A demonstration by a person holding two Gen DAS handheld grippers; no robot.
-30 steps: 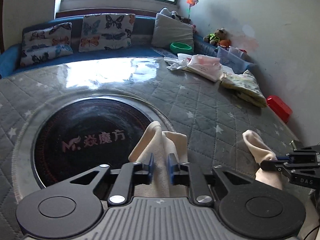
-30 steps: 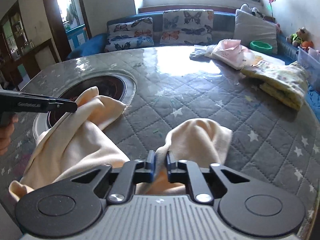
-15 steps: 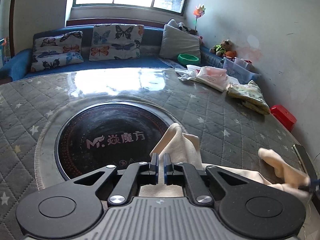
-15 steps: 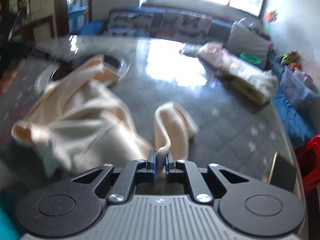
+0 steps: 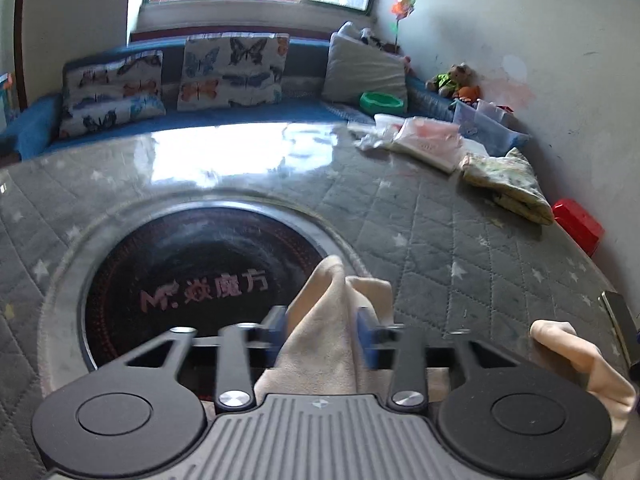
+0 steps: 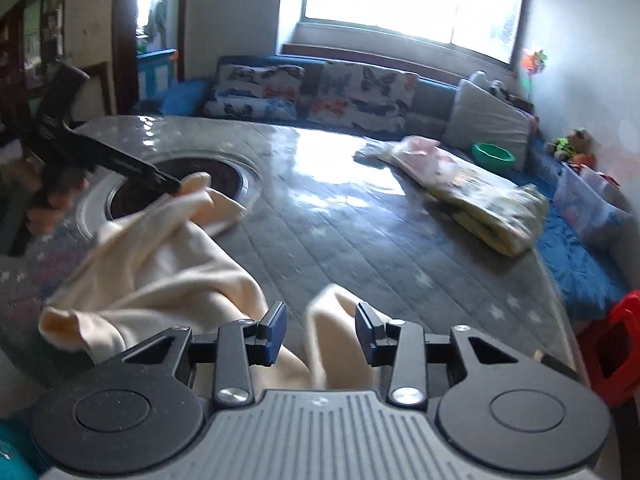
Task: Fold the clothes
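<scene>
A cream garment (image 5: 328, 332) lies crumpled at the near edge of the grey quilted table (image 5: 440, 232). In the left wrist view my left gripper (image 5: 322, 334) is open, its blue pads (image 5: 366, 340) apart, with a peak of the cloth loose between them. In the right wrist view my right gripper (image 6: 320, 330) is open too, with a fold of the same garment (image 6: 160, 276) standing between the jaws. The left gripper (image 6: 172, 188) shows there at the far left, at a corner of the cloth.
A round black cooktop (image 5: 200, 276) is set in the table. A pink and white pile (image 5: 424, 140) and a folded floral garment (image 5: 508, 184) lie at the far right. A red stool (image 5: 578, 226) stands beside the table. A cushioned bench (image 5: 200, 80) runs behind.
Both grippers were shut on the cream garment and have opened. The cloth now sits loose between the jaws and has sagged toward the table.
</scene>
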